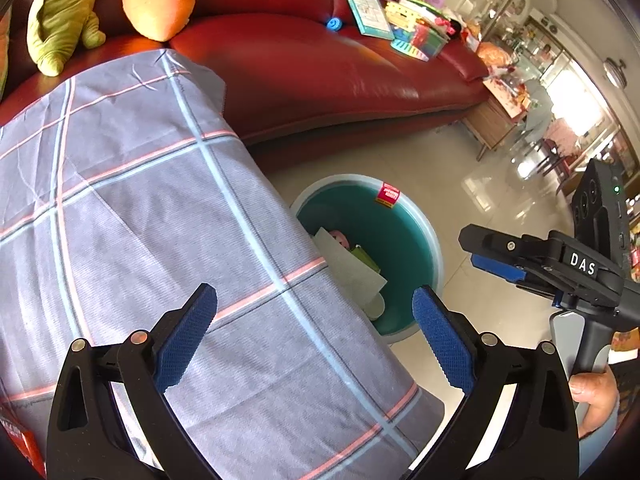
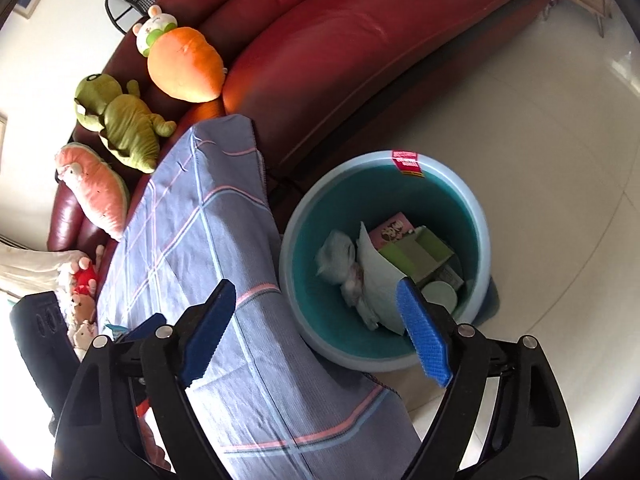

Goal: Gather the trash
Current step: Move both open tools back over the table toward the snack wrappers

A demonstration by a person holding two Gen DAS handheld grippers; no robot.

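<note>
My right gripper [image 2: 316, 332] has its fingers [image 2: 424, 340] spread wide with nothing between the pads; it hangs over the near rim of the trash bin [image 2: 476, 200], so I judge the drop into the bin is done. The left gripper [image 1: 314, 340] is spread just as wide and also empty, hanging over the right edge of the counter [image 1: 120, 200], which is draped in a checked cloth.

The trash lies at the bottom of the bin: a crumpled tissue [image 2: 336, 256], a pale sheet of paper [image 2: 376, 280], a green box [image 2: 416, 256] and a pink card [image 2: 394, 226] behind it. The bin stands on the floor [image 2: 540, 140] just beside the counter's right edge, in front of the red sofa [image 2: 340, 60].

To finish this step well, I would keep the right fingers spread and lift clear of the rim before swinging away, so no pad catches the bin wall or the cloth's hanging edge. The cloth top in view shows no trash, so I would next look towards the counter's near left corner, where something red [image 1: 20, 444] peeks in; I cannot tell what it is.
</note>
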